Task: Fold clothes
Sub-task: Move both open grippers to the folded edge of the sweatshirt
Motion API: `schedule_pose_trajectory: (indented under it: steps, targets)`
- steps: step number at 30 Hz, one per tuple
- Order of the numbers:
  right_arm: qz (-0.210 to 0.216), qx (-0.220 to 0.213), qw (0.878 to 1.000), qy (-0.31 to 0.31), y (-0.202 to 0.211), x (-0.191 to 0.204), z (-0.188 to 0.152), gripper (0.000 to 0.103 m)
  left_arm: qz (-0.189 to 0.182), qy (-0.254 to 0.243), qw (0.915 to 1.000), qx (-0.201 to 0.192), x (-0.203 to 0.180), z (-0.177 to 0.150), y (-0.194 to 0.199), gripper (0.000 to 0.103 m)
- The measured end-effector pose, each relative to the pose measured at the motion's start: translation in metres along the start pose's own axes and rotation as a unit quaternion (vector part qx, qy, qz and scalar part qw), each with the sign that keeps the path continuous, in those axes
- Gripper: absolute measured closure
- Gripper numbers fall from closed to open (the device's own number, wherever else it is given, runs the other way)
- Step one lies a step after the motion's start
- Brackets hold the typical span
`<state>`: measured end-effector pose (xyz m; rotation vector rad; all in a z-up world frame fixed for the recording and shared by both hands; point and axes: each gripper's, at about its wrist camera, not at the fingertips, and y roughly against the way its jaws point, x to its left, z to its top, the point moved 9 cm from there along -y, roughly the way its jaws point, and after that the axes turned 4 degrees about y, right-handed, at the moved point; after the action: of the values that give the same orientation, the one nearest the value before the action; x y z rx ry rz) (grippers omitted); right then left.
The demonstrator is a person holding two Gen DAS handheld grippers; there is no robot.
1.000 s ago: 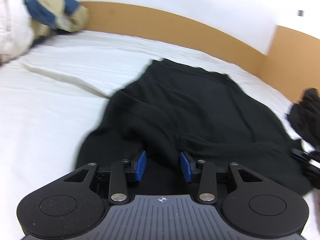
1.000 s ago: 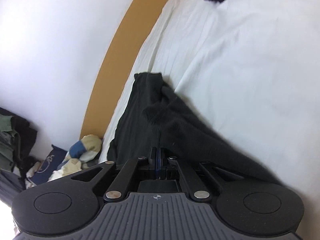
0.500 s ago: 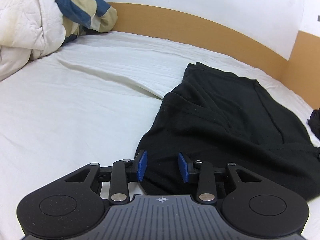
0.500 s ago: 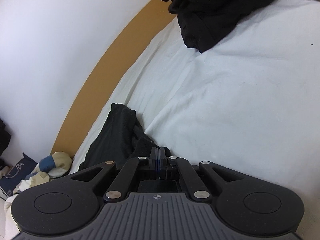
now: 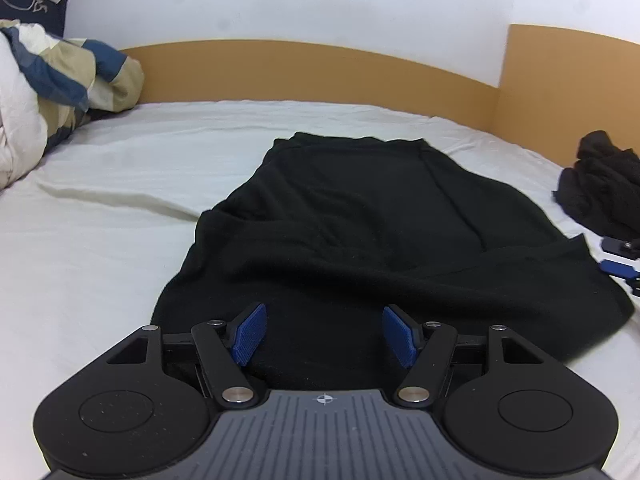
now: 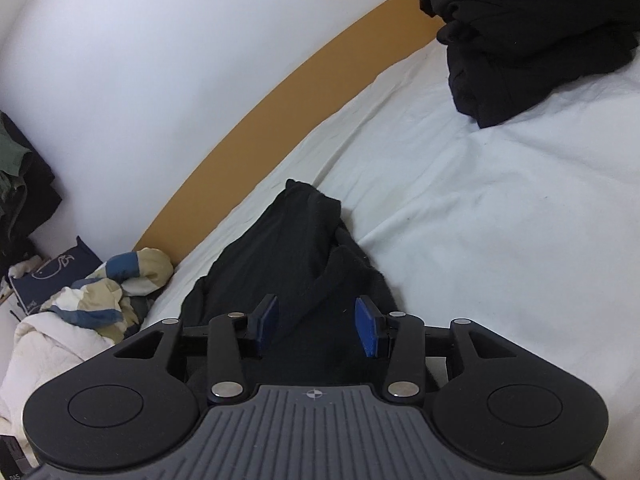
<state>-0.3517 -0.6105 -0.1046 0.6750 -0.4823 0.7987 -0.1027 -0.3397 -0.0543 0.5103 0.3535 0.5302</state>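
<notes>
A black garment (image 5: 360, 216) lies spread and partly folded on the white bed sheet (image 5: 100, 220). My left gripper (image 5: 323, 334) hovers over its near edge; its jaws are opening, and the blue pads (image 5: 250, 332) stand apart with cloth below them, not pinched. In the right wrist view the same black garment (image 6: 296, 248) runs away from my right gripper (image 6: 316, 326), whose jaws are opening too, the pads (image 6: 368, 330) clear of the fabric. The right gripper's blue fingertips (image 5: 618, 256) show at the left wrist view's right edge.
A second heap of black clothes (image 6: 520, 32) lies on the sheet near the far corner, also seen as black clothes (image 5: 600, 184). A crumpled quilt with blue and beige patches (image 5: 60, 80) sits at the left. A tan bed frame (image 5: 320, 72) and white wall bound the bed.
Both grippers opened: the right one was shut on the garment's edge and let it go, the left one spread wider. The left view swung so the garment sits centred.
</notes>
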Motion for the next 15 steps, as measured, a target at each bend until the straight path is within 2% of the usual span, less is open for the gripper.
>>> schedule_pose_trajectory:
  steps: [3, 5, 10, 12, 14, 15]
  targets:
    - [-0.026, 0.006, 0.999, 0.019, 0.001, -0.004, -0.004, 0.058, 0.009, 0.023, 0.9997, 0.001, 0.005, -0.007, -0.011, 0.033]
    - [-0.025, 0.013, 0.999, 0.024, 0.002, -0.004, -0.008, 0.058, 0.008, 0.022, 0.9997, 0.002, 0.004, -0.007, -0.011, 0.032]
    - [-0.018, 0.014, 0.999, 0.037, 0.000, -0.002, -0.009, 0.058, -0.007, 0.019, 0.9998, 0.004, 0.002, -0.009, -0.012, 0.018]
    - [-0.005, 0.008, 0.999, 0.037, 0.003, 0.000, -0.006, 0.058, -0.032, 0.028, 0.9991, 0.006, 0.002, -0.009, -0.012, 0.002]
    - [0.030, -0.001, 0.999, 0.035, 0.008, 0.006, -0.002, 0.057, -0.051, 0.045, 0.9977, 0.003, 0.004, -0.009, -0.008, 0.001]
    - [0.051, -0.005, 0.998, 0.030, 0.012, 0.009, -0.001, 0.055, -0.049, 0.055, 0.9973, -0.005, 0.007, -0.008, -0.003, 0.002]
